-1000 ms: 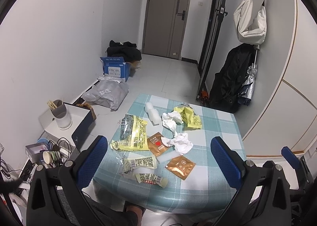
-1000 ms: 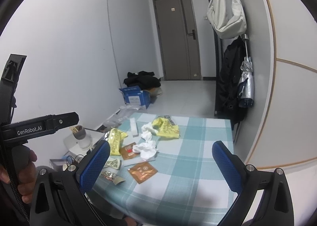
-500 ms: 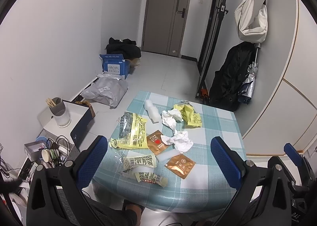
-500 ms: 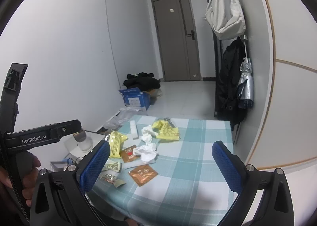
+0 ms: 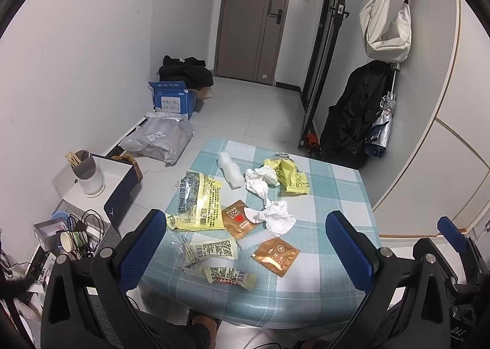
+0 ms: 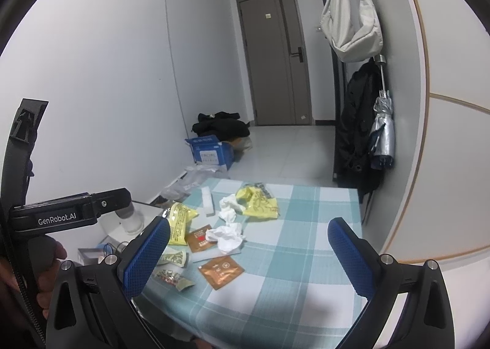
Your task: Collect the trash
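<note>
Trash lies spread over a small table with a blue-checked cloth [image 5: 333, 195] [image 6: 306, 226]. There are two yellow wrappers [image 5: 199, 199] [image 5: 288, 174], crumpled white tissues [image 5: 275, 215] [image 6: 226, 237], a brown sachet [image 5: 237, 218], an orange-brown sachet [image 5: 275, 255] [image 6: 220, 269], small printed wrappers [image 5: 214, 249] [image 5: 229, 275] and a white plastic piece [image 5: 229, 169]. My left gripper [image 5: 245, 244] hangs open above the table's near edge, holding nothing. My right gripper [image 6: 248, 252] is open too, high over the near right part of the table.
On the floor to the left are a white side table with a cup of sticks [image 5: 84, 172], a grey bag [image 5: 159, 140], a blue box [image 5: 173, 99] and black clothes [image 5: 183, 71]. A black coat [image 5: 352, 116] and umbrella hang right. A door [image 5: 254, 15] is far back.
Both grippers have risen and drawn back a little, so the table looks slightly farther away. Both stay open and no trash has moved.
</note>
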`<state>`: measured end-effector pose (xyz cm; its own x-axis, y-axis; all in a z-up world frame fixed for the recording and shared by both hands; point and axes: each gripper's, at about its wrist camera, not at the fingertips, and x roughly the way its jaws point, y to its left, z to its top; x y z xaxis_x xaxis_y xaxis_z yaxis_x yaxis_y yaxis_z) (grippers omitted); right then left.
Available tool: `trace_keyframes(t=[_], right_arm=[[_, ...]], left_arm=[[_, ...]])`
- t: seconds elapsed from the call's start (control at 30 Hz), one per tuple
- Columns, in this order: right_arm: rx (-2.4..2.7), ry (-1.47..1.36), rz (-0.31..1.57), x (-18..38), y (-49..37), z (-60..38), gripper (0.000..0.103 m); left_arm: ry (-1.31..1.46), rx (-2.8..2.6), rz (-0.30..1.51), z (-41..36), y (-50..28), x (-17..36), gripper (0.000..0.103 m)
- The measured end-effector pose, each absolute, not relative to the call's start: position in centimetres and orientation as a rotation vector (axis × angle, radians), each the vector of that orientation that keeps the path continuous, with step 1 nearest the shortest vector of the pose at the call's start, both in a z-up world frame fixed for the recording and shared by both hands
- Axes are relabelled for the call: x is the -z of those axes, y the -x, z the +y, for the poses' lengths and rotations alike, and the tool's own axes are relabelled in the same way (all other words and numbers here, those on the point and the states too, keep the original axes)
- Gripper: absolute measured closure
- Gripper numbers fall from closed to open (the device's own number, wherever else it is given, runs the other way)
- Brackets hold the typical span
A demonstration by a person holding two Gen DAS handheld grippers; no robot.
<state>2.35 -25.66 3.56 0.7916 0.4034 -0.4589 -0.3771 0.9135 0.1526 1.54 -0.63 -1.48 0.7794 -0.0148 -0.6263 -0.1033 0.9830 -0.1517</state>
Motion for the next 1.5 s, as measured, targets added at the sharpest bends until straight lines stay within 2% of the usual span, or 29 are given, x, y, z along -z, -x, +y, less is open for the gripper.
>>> trace_keyframes(t=[0.3, 0.97, 1.1, 1.17, 1.27, 1.33, 1.37, 1.43, 1.5], right_arm=[[-0.428, -0.068, 0.536, -3.2, -3.3, -25.8, 0.0], [-0.482, -0.084, 0.68, -0.1, -12.6, -24.9, 0.0], [-0.5, -0.092, 0.722, 1.2, -14.9, -24.3, 0.0], [-0.508, -0.093, 0.743, 1.7, -16.0, -24.1, 0.0], [-0.525, -0.1, 0.786, 2.7, -17.9, -23.5, 0.0], [-0.54, -0.103, 0.809, 3.1, -19.1, -23.1, 0.0], [-0.548, -0.099, 0.823, 3.3, -20.0, -22.7, 0.0], [-0.56, -0.091, 0.851, 3.7, -21.6, -22.0, 0.0], [-0.576, -0.094, 0.876, 4.3, -23.4, -21.2, 0.0]], left_arm=[[0.204, -0.025, 0.723, -0.3, -2.7, 2.3, 0.001], [0.41, 0.036, 1.065, 7.2, -13.6, 10.2, 0.003], [0.393, 0.039, 1.116, 7.8, -15.5, 11.8, 0.015], [0.396, 0.034, 1.133, 8.1, -16.1, 12.5, 0.018], [0.412, 0.033, 1.15, 8.6, -16.5, 13.2, 0.035], [0.426, 0.051, 1.165, 8.6, -16.6, 13.5, 0.051], [0.435, 0.068, 1.166, 8.7, -16.6, 13.5, 0.054], [0.445, 0.087, 1.158, 8.6, -16.6, 13.2, 0.069], [0.457, 0.105, 1.149, 8.5, -16.6, 12.9, 0.079]])
